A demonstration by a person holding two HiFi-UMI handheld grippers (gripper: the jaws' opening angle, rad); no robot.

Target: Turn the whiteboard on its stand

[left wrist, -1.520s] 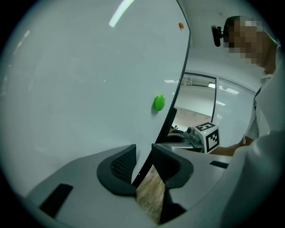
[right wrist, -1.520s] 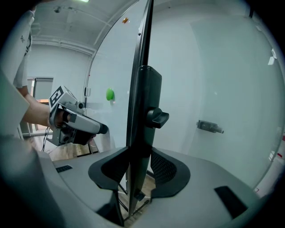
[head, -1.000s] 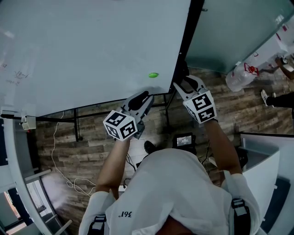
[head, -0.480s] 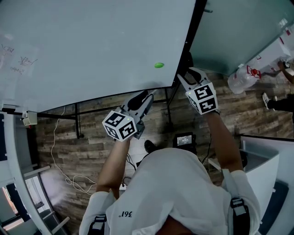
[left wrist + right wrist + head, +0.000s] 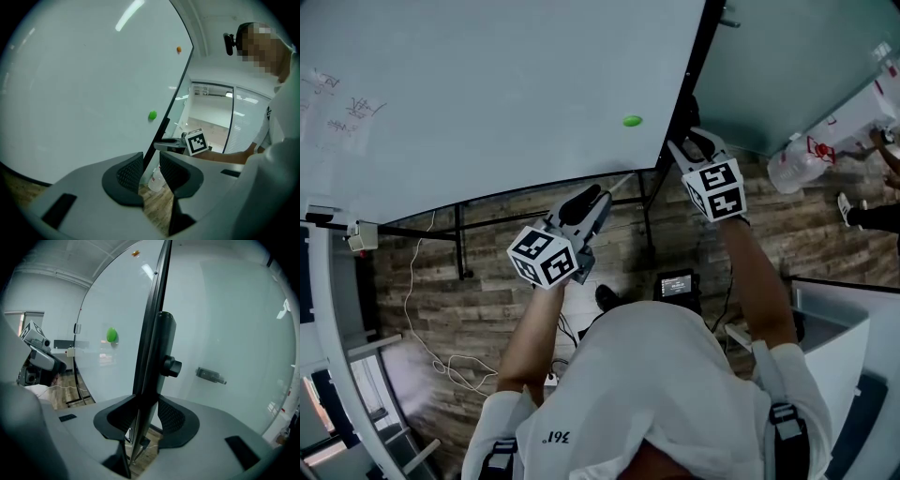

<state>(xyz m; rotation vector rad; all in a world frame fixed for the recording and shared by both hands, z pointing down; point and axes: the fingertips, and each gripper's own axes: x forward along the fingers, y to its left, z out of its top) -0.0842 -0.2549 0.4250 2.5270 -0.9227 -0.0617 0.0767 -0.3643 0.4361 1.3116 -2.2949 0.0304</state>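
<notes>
Whiteboard (image 5: 487, 84) has swung upward, right tool (image 5: 685, 142) clamped on its edge; left tool (image 5: 604, 194) slightly open, empty; water bottle (image 5: 794, 157) beyond.

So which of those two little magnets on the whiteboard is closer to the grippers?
The green magnet: it sits low on the whiteboard, near its dark side edge, while the orange magnet is much higher up.

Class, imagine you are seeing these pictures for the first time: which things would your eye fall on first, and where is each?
The big whiteboard fills the upper left of the head view, with one green magnet near its lower right corner. The right gripper is clamped on the board's dark side edge just right of that magnet. The left gripper hangs open below the bottom edge, nothing between its jaws.
</notes>
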